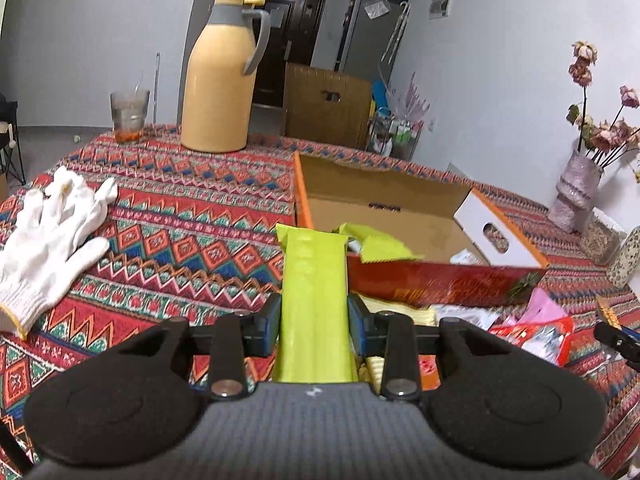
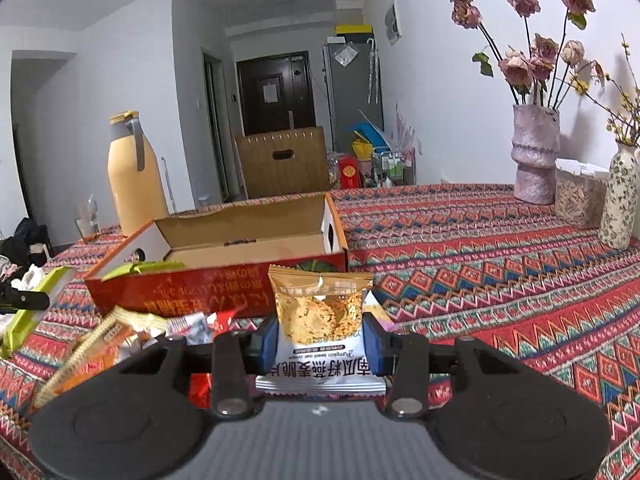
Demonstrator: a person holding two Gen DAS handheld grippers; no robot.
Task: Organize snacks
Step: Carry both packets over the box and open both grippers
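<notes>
green pack (image 1: 314, 308): light, soft wrapper, pinched mid-length by left hand-held gripper (image 1: 314, 326)
crisp pack (image 2: 320, 320): fragile, pinched at sides by right hand-held gripper (image 2: 320, 346)

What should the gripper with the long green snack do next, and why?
Probably carry it forward over the open cardboard box and let go. The left gripper is shut on the green snack pack, the box sits just ahead, and another green pack already lies inside.
</notes>
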